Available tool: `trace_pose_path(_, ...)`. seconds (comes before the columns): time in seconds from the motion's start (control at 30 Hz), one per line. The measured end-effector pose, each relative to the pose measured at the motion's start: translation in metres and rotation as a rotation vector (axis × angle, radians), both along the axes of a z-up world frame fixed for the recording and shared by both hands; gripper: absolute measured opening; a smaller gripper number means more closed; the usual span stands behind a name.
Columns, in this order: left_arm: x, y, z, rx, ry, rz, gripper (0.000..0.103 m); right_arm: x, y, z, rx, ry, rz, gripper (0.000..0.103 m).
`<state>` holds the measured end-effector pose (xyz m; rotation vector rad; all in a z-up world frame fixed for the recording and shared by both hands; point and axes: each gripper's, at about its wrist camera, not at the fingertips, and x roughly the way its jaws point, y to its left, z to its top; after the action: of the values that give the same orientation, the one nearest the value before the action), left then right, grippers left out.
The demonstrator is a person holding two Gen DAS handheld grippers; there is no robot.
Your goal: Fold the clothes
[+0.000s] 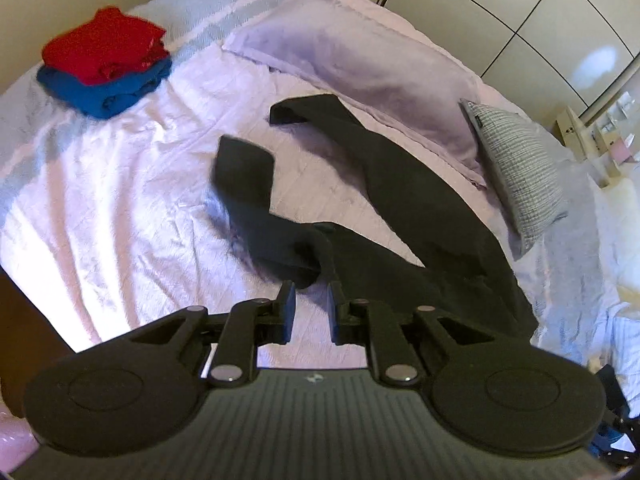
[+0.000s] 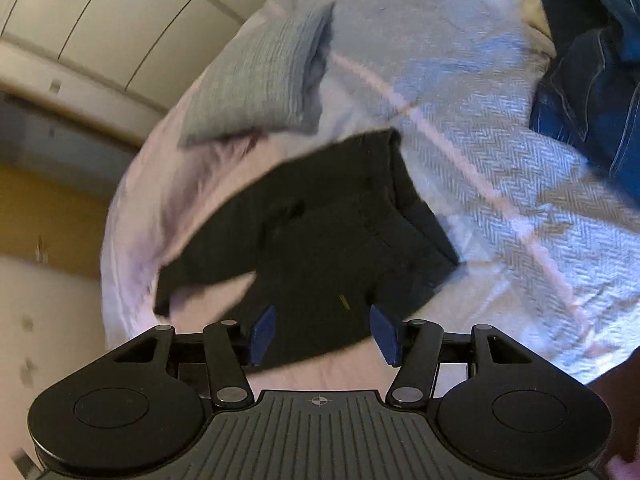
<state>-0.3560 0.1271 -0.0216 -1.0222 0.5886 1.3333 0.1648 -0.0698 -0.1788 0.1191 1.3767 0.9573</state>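
The left gripper [image 1: 311, 294] has its jaws set narrowly apart with nothing between them, hovering just over the near end of the black trousers [image 1: 404, 196]. The trousers lie spread on the bed [image 1: 120, 208], their two legs splayed away from the gripper, one leg end reaching up against the lilac pillow [image 1: 360, 56]. The right gripper [image 2: 322, 330] has its blue jaws wide apart and empty, above the waistband end of the same trousers [image 2: 340, 232]. A grey checked cushion [image 1: 516, 168] leans just beside the far leg. At the bed's far corner a folded red garment [image 1: 104, 44] sits on a folded blue one [image 1: 100, 92]. Dark denim [image 2: 592, 80] lies well apart from the trousers.
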Motion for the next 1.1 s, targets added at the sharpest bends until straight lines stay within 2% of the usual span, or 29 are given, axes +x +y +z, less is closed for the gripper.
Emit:
trace_pose_path(0.1, 0.020, -0.018, 0.012, 0.050, 0.012, -0.032, 0.014, -0.030, 0.000, 0.020, 0.048, -0.093, 0.073, 0.057)
trace_pose_path(0.2, 0.024, -0.041, 0.001, 0.070, 0.008, -0.039, 0.014, -0.068, -0.010, 0.050, 0.093, -0.121, 0.126, 0.057)
trace_pose_path(0.3, 0.040, -0.068, -0.011, 0.057, 0.067, -0.050, 0.019, -0.091, -0.022, 0.049, 0.063, -0.123, 0.166, 0.057)
trace_pose_path(0.43, 0.056, -0.102, -0.022, 0.022, 0.147, -0.067, 0.021, -0.117, -0.045, 0.042, -0.046, -0.210, 0.229, 0.057)
trace_pose_path(0.57, 0.068, -0.138, -0.022, 0.041, 0.190, -0.083, 0.026, -0.136, -0.064, 0.028, -0.113, -0.292, 0.292, 0.057)
trace_pose_path(0.87, 0.075, -0.194, -0.011, 0.071, 0.281, -0.059, 0.032, -0.164, -0.082, 0.027, -0.130, -0.373, 0.402, 0.057)
trace_pose_path(1.1, 0.079, -0.208, -0.003, 0.074, 0.288, -0.045, 0.032, -0.168, -0.089, 0.030, -0.112, -0.372, 0.433, 0.057)
